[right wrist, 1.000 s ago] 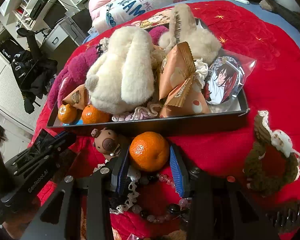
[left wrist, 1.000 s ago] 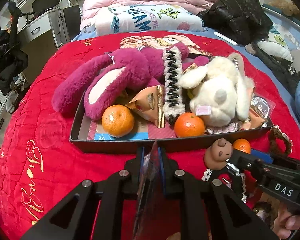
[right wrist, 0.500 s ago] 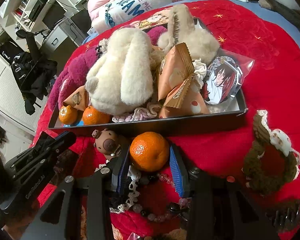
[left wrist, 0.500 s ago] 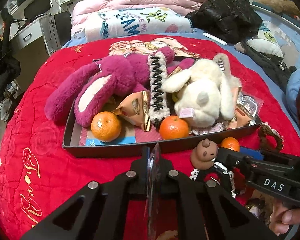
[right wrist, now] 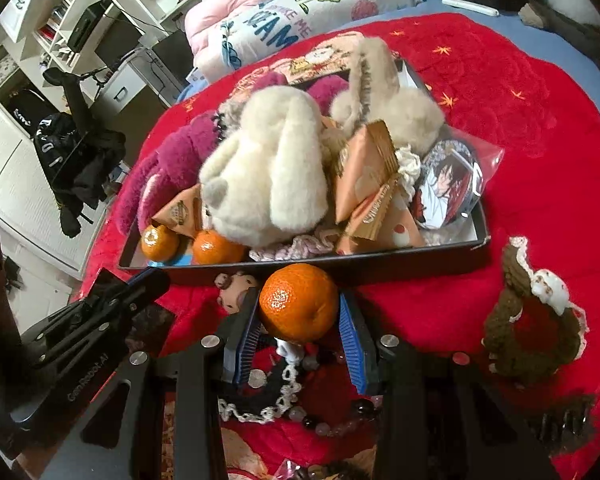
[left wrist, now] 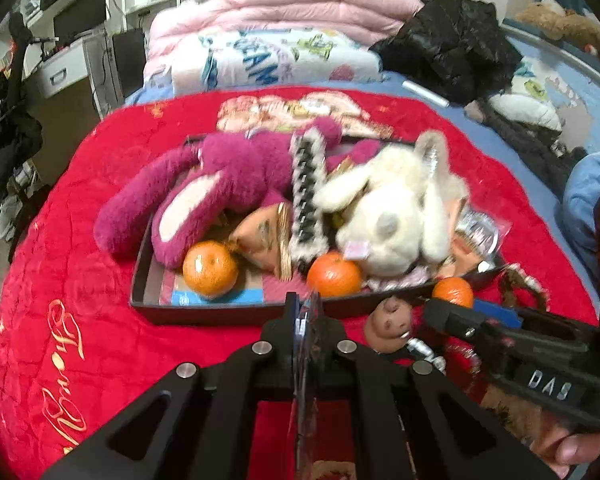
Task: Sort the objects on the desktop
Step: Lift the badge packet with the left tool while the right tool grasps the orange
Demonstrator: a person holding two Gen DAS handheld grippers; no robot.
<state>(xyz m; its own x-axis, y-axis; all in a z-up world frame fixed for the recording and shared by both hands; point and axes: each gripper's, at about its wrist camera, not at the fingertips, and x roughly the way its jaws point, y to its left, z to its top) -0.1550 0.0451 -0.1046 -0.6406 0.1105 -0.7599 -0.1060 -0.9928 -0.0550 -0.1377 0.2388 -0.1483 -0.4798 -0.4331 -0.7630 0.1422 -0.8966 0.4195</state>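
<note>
Right, start from the big picture: the red blanket (left wrist: 60, 280) carries a dark tray (left wrist: 204, 314) already heaped with a magenta plush (left wrist: 228, 176) and a cream plush rabbit (left wrist: 392, 216), so free floor inside it is scarce. What room there is lies at the near left corner, around the two tangerines in the tray (left wrist: 210, 267), beside the snack packets (right wrist: 364, 168). Your right gripper (right wrist: 298, 320) has its blue-padded jaws set about an orange tangerine (right wrist: 298, 302) just outside the tray's near wall; the pads look to be touching the fruit on both sides, so judge it held, though lightly. Lift it straight up until it clears the rim before you carry it forward, or the wall will knock it loose. Aim left of the rabbit, toward the other fruit, and lower it until it rests before you let the jaws part, since a round fruit rolls. Your left gripper (left wrist: 306, 316) is pinched narrow on a thin flat packet (left wrist: 304, 400), seen edge-on; what it is I cannot tell. Keep that hand back and low so the two tools do not cross over the small brown figure (left wrist: 388, 320) lying between them.
</note>
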